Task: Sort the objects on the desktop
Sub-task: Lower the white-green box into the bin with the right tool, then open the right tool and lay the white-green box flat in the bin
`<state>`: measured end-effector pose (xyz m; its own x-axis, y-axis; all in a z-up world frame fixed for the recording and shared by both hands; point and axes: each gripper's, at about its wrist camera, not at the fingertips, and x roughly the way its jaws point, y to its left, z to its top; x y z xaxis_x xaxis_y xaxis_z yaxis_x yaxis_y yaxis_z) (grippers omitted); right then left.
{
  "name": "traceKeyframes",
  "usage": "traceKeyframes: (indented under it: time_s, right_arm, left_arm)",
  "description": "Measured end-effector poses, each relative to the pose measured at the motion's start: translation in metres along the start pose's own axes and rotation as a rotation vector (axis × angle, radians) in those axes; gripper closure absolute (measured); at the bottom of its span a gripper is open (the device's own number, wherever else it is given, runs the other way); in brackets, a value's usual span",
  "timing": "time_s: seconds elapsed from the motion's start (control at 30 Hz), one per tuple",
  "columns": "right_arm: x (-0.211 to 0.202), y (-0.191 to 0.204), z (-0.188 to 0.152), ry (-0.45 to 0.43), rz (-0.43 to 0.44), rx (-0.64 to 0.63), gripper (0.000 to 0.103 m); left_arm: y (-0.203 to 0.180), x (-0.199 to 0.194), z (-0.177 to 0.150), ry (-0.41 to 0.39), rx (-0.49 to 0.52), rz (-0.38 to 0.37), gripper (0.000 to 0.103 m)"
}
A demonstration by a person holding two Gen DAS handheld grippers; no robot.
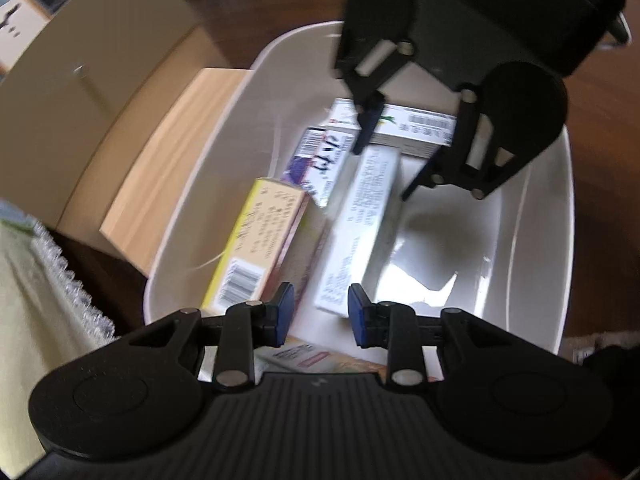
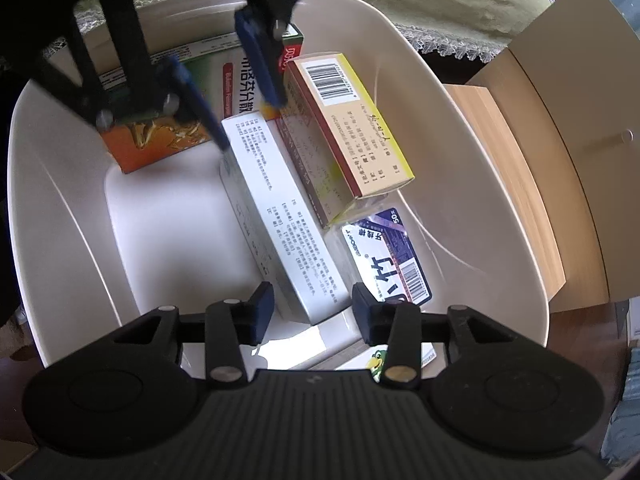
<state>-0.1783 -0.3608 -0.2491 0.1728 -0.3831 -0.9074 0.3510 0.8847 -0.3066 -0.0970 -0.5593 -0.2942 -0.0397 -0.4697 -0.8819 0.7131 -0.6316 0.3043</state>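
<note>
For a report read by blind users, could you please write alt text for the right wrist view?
Two open grippers, the right gripper near and the left gripper opposite, hang over a white tub holding several cartons: a long white box, a yellow-edged box and an orange box. Neither holds anything.

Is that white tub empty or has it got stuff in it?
Partly filled: the white tub holds several cardboard boxes, including a long white box; bare floor shows beside them.

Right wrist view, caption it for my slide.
Both open grippers hover over a white basin of small boxes.
</note>
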Motion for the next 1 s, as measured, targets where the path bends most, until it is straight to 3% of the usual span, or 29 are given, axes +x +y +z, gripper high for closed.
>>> traceKeyframes:
  time_s: [0.3,0.47,1.0]
  right_arm:
    - [0.001,-0.008,-0.003,0.031,0.034,0.143,0.064]
    - [0.002,-0.012,-0.004,0.049,0.056,0.228,0.064]
    - [0.018,-0.025,0.010,0.095,0.108,0.509,0.068]
  left_arm:
    - [0.019,0.001,-0.011,0.015,-0.045,0.004,0.065]
    - [-0.006,-0.008,-0.009,0.019,-0.061,0.011,0.065]
    - [-0.015,-0.019,-0.004,-0.031,-0.041,-0.063,0.065]
